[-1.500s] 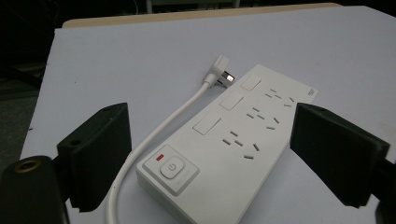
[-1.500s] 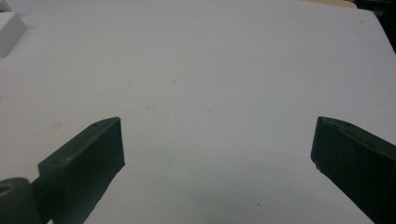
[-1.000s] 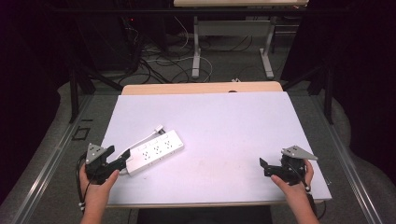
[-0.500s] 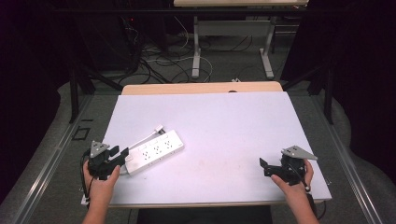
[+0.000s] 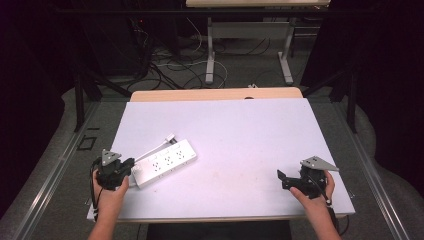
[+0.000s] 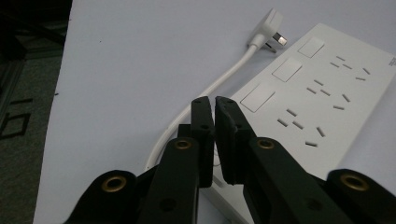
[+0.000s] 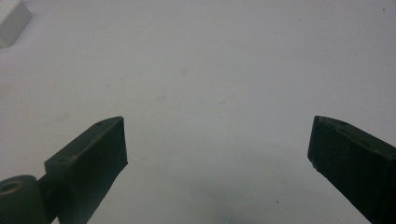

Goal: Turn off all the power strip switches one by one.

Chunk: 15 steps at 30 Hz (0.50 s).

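The power strip (image 5: 165,162) is lying at the table's (image 5: 240,130) near left, its cord (image 6: 205,93) looping back to the plug (image 6: 271,25) on its far side. Your left gripper (image 6: 215,105) has just been closing; its jaws are now meeting with nothing between them, right at the strip's near-left end. Your right gripper (image 5: 281,178) is sitting near the near right edge, jaws spread wide over bare table, with open surface stretching between them.

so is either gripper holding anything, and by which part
The right gripper holds nothing; its jaws stand open over the table. The left gripper has just been closing at the power strip's cable end; whether it pinches the cable cannot be told.
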Available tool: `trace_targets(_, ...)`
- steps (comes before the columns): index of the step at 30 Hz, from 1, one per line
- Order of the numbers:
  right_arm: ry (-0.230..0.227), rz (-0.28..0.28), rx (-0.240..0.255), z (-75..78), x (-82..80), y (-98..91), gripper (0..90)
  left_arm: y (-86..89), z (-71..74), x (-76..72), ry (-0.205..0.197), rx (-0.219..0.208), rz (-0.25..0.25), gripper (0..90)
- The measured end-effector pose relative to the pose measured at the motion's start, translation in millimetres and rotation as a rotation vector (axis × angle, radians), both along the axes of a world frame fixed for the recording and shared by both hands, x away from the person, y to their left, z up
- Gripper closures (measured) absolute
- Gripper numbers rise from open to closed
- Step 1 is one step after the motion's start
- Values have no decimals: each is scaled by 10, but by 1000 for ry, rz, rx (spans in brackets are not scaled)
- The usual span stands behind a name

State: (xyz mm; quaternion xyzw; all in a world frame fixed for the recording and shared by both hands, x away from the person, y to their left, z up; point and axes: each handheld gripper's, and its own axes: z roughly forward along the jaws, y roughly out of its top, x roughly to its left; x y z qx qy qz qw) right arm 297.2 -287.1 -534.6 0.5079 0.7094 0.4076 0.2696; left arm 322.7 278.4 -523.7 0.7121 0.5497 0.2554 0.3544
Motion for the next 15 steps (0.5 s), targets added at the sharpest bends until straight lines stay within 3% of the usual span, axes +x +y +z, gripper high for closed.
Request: trace_targets(15,18,11,-16,-21,5,9,38,-50,-35,87,61,32,-9,900)
